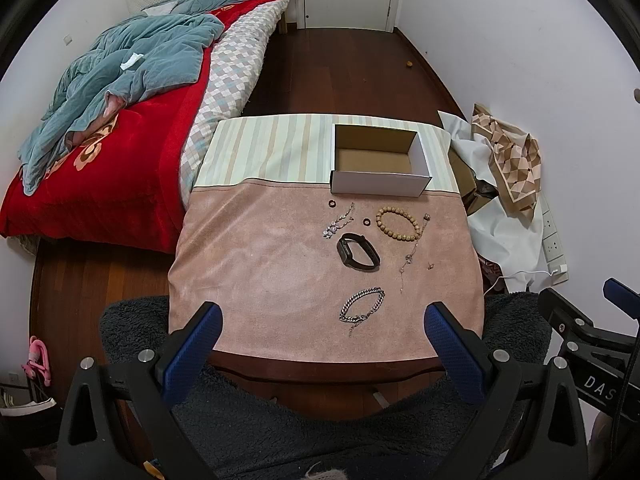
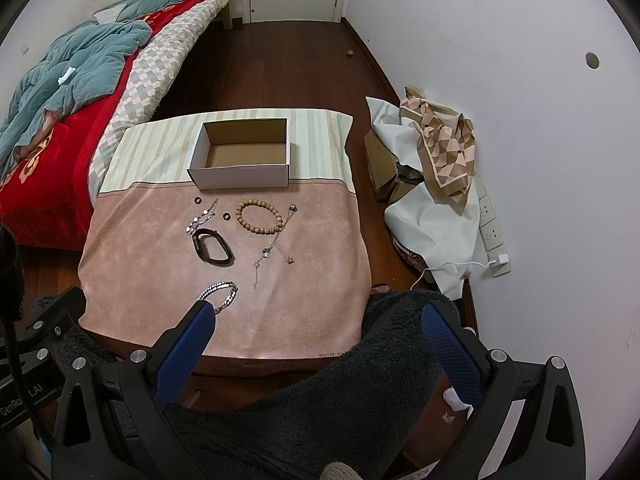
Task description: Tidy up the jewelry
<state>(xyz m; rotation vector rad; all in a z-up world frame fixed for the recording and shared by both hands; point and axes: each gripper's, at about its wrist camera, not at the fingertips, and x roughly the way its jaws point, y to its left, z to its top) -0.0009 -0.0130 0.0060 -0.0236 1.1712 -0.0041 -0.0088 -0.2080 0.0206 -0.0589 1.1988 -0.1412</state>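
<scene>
I have both tools pulled back at the near edge of the table (image 1: 256, 280), and the landmark I go by is the cardboard box (image 1: 380, 160), which sits open-topped at the far side where the striped part of the cloth meets the pink part. My left gripper (image 1: 324, 320) is spread wide with nothing between its blue fingers, and my right gripper (image 2: 316, 320) is likewise released and holding nothing. All the jewelry lies loose on the pink cloth on the near side of the box: a small dark ring (image 1: 331, 203) just in front of the box's left corner, a silver flower bracelet (image 1: 339, 221) beside it, a second dark ring (image 1: 365, 222), and a wooden bead bracelet (image 1: 398, 224) in front of the box's right half. A black watch band (image 1: 358, 256) lies nearer to me than those, and a thin chain (image 1: 412, 252) runs from the beads towards me, with a tiny earring (image 1: 431, 266) beside it. Farthest from the box is the silver chain bracelet (image 1: 362, 306); in the right wrist view my left blue finger (image 2: 188, 352) covers part of it. A dark fleece sleeve (image 2: 360, 380) fills the foreground, a bed (image 1: 120, 120) stands left of the box, and a heap of cloth and bags (image 2: 432, 168) lies right of it against the wall.
</scene>
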